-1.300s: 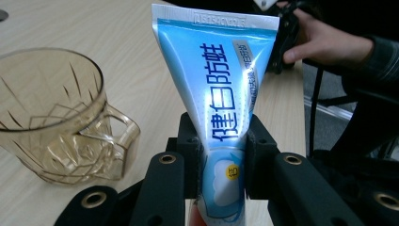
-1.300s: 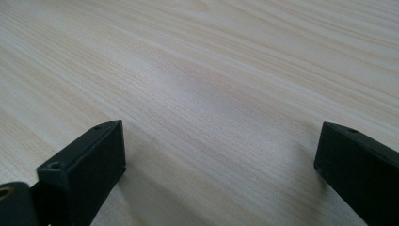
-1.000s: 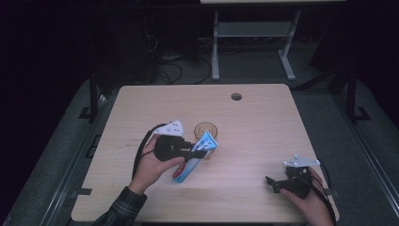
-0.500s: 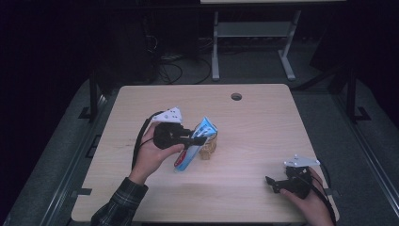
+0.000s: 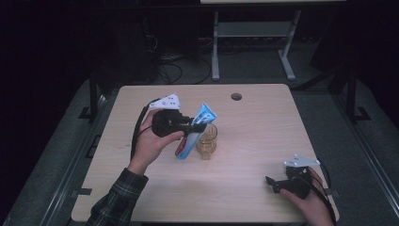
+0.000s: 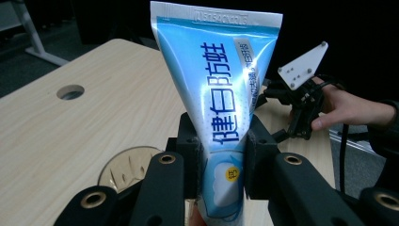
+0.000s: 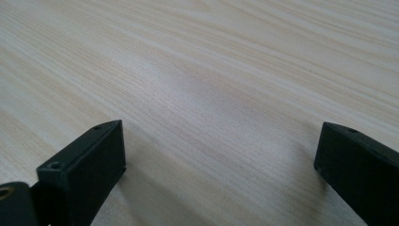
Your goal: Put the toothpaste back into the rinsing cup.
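Nearest the person, at about five o'clock on the table [image 5: 263, 141], the right tool [image 5: 274, 182] rests low by the near right corner, held in the right hand [image 5: 313, 202]. Its jaws stand wide apart with bare wood grain between them in the right gripper view, holding nothing.

Farther in, at about ten o'clock from the table's middle, the left hand [image 5: 149, 143] lifts the left tool [image 5: 199, 127] above the surface. Its jaws are clamped on a blue and white toothpaste tube [image 6: 221, 94], gripping the lower body near the cap end. The tube stands steeply tilted, its flat crimped end uppermost and its red cap low.

Just beside the tube, toward three o'clock of it, a clear amber glass cup [image 5: 207, 141] stands upright on the table; whether the tube touches it I cannot tell.

Toward twelve o'clock, near the far edge, sits a round cable hole [image 5: 236, 97].
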### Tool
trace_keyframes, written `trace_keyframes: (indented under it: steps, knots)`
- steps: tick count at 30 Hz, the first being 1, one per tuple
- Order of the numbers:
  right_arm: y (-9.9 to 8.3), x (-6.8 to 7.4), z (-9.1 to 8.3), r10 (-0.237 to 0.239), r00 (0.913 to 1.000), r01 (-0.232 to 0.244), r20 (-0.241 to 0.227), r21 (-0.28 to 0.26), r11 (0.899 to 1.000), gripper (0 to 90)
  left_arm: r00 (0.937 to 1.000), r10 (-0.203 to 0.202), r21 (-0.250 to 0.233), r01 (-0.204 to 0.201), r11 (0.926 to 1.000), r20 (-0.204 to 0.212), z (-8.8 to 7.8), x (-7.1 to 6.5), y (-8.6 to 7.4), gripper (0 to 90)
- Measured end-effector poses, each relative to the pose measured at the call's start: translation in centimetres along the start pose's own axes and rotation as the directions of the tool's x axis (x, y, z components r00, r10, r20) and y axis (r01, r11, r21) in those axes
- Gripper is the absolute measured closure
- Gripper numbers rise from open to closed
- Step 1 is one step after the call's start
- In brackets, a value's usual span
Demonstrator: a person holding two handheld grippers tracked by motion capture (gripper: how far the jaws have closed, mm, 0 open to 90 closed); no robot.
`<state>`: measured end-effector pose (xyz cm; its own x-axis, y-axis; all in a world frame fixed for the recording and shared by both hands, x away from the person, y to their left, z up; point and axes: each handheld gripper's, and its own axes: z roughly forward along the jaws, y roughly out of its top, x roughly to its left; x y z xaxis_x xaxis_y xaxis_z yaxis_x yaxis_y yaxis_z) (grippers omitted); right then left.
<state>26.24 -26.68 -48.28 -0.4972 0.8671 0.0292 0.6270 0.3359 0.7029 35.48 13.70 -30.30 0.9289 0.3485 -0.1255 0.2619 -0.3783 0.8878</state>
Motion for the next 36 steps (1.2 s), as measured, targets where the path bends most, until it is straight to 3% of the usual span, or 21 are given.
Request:
trace_keyframes:
  steps: [20, 36]
  knots:
    - [0.0, 0.0, 0.0, -0.001, 1.0000, 0.001, 0.001, 0.001, 1.000, 1.8, 0.9991, 0.032, -0.043, -0.033, 0.9985, -0.026, 0.6, 1.8, 3.6, 72.1]
    - [0.0, 0.0, 0.0, -0.004, 1.0000, 0.004, -0.004, 0.000, 1.000, 1.7, 0.9982, 0.036, -0.075, -0.040, 0.9964, -0.048, 2.6, 3.3, 4.5, 71.8]
